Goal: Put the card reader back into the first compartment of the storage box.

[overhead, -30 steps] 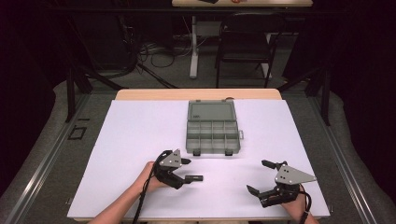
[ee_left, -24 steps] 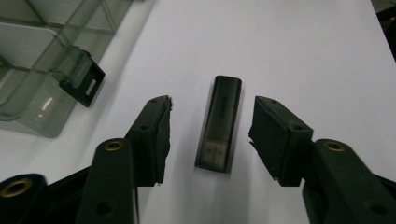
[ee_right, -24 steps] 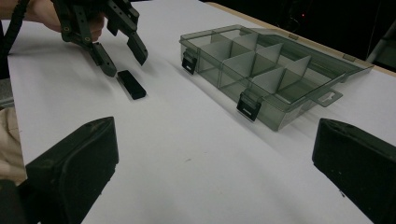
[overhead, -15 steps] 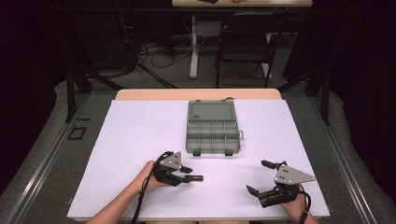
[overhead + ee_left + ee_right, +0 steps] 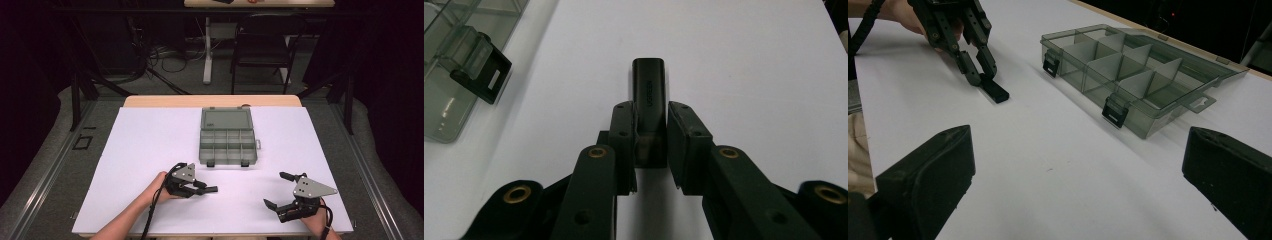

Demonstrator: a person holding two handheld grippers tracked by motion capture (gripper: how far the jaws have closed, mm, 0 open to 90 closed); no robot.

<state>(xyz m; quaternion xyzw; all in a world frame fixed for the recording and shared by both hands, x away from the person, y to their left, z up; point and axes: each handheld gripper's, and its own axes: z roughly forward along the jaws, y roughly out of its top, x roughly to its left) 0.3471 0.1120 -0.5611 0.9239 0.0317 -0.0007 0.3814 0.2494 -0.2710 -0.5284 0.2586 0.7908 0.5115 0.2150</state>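
Near the table's (image 5: 150,130) front edge, the left gripper (image 5: 650,145) has just been closing on the small black block (image 5: 649,107), seemingly clamped; lift straight up, keeping it level; right gripper (image 5: 284,192) wide open, empty

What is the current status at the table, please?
Left tool shut on small black rectangular block, jaws just closed. Right tool open, empty. Clear grey plastic compartment box open, apart; nothing in the way.
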